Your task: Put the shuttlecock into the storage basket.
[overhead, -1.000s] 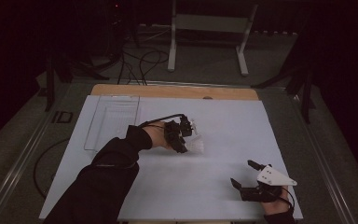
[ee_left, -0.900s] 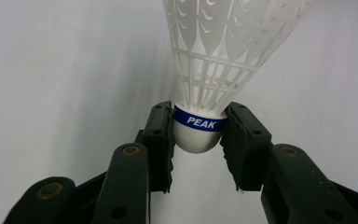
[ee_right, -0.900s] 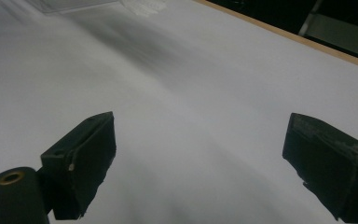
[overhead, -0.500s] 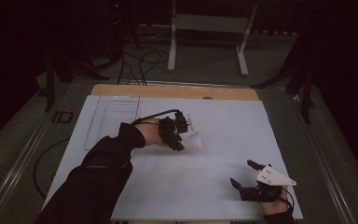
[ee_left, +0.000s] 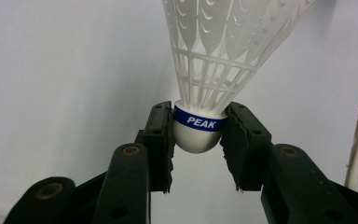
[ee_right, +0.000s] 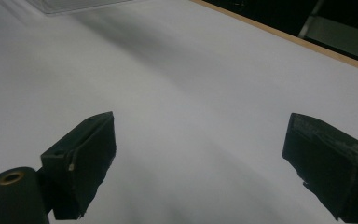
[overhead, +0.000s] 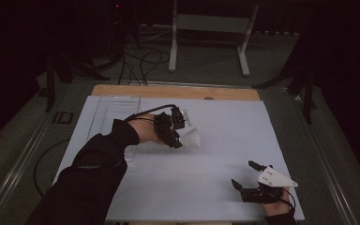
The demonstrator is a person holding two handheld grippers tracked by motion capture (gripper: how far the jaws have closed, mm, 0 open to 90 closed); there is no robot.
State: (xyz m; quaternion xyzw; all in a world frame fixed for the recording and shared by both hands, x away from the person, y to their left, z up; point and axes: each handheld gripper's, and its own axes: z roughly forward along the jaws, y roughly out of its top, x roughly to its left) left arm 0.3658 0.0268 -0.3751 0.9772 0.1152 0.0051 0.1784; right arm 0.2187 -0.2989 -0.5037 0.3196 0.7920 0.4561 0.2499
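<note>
A white plastic shuttlecock (ee_left: 200,135) with a blue band marked PEAK on its round cork is pinched by that cork in my left gripper (ee_left: 197,144), skirt pointing away from the jaws. In the high view the left gripper (overhead: 177,139) hangs above the middle of the white table sheet (overhead: 225,154), and the shuttlecock (overhead: 191,138) sticks out to its right. My right gripper (overhead: 244,175) rests near the front right corner of the sheet, jaws wide apart. Nothing lies between the black fingers (ee_right: 86,158) in the right gripper view.
A clear plastic tray (overhead: 115,112) lies at the back left of the sheet. A wooden strip (overhead: 173,91) runs along the table's far edge. Behind it stand a metal frame (overhead: 211,33) and loose cables (overhead: 140,61) on the floor.
My left gripper has lifted the shuttlecock off the sheet and drifted slightly toward the front. The right gripper has stayed where it was.
</note>
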